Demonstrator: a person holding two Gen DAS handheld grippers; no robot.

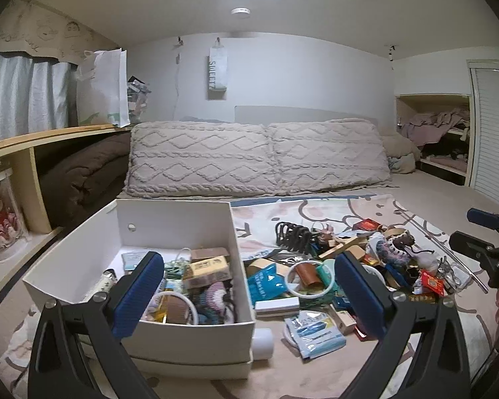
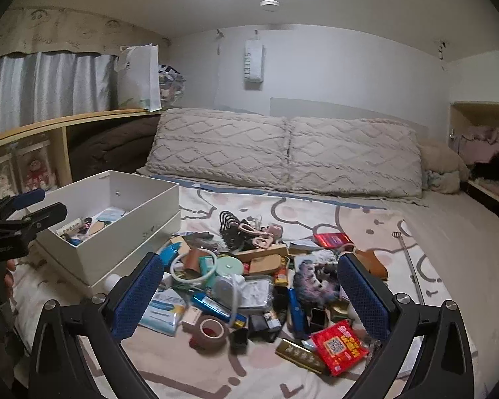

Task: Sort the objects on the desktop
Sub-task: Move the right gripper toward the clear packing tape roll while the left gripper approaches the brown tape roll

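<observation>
Desktop objects (image 2: 249,286) lie in a loose pile on the bed (image 2: 455,219), just right of a white box (image 1: 196,332) that's already part full w/ small items. Left hand-held gripper (image 1: 249,296) is spread wide, holding nothing, hovering over the box's right wall, pads touching nothing. Right hand-held gripper (image 2: 249,296) is also spread wide and empty, above the pile, well right of the box. Pile looks mixed: tape roll (image 2: 211,331), red packet (image 2: 341,345), gold bar-shaped pack (image 2: 299,354), white rings (image 1: 311,279), blue pouch (image 1: 266,282), black hair clip (image 2: 229,224), knitted item (image 2: 316,281). Pillows (image 2: 282,153) sit behind box & pile.
</observation>
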